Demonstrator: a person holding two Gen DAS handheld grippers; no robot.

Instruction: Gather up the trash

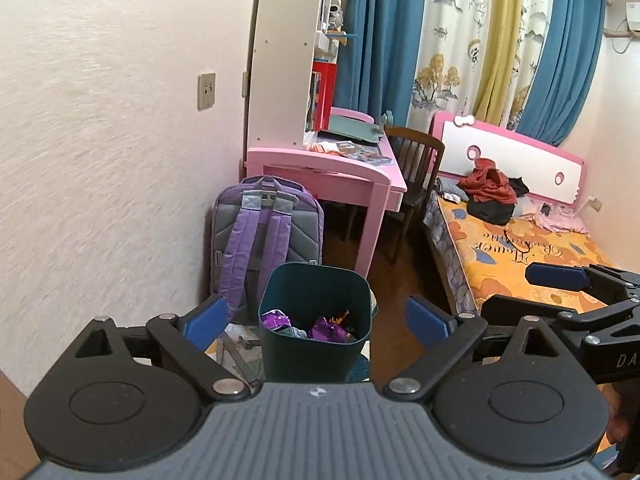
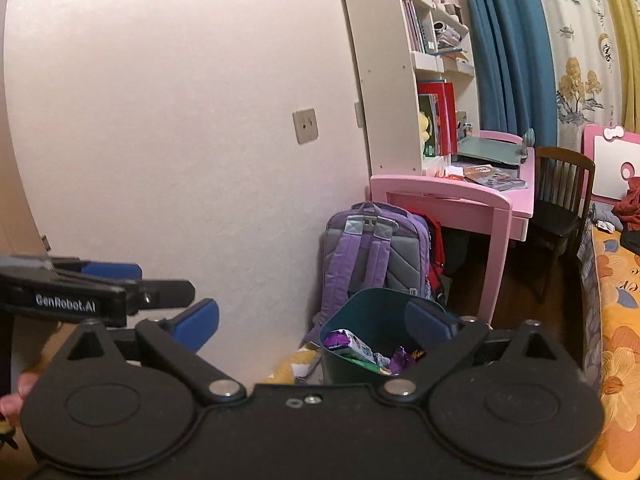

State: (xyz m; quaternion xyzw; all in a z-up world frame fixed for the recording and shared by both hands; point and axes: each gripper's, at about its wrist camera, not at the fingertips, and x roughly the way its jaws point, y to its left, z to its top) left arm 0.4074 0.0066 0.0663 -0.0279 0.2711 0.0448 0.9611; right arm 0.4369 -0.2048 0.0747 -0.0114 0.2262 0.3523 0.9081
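A dark teal trash bin (image 1: pixel 280 356) stands on the floor by the wall, with purple wrappers (image 1: pixel 326 328) and a small carton inside. It also shows in the right wrist view (image 2: pixel 360 308), where the carton (image 2: pixel 354 346) leans in it. My left gripper (image 1: pixel 316 318) is open and empty, above and just in front of the bin. My right gripper (image 2: pixel 314 324) is open and empty, a little right of the bin; it shows in the left wrist view (image 1: pixel 560 284). The left gripper shows at the left of the right wrist view (image 2: pixel 108 276).
A purple backpack (image 1: pixel 260 240) leans on the wall behind the bin. A pink desk (image 1: pixel 332 168) with books and a dark wooden chair (image 1: pixel 416 160) stand beyond. A bed (image 1: pixel 532 248) with clothes fills the right. Papers lie on the floor by the bin.
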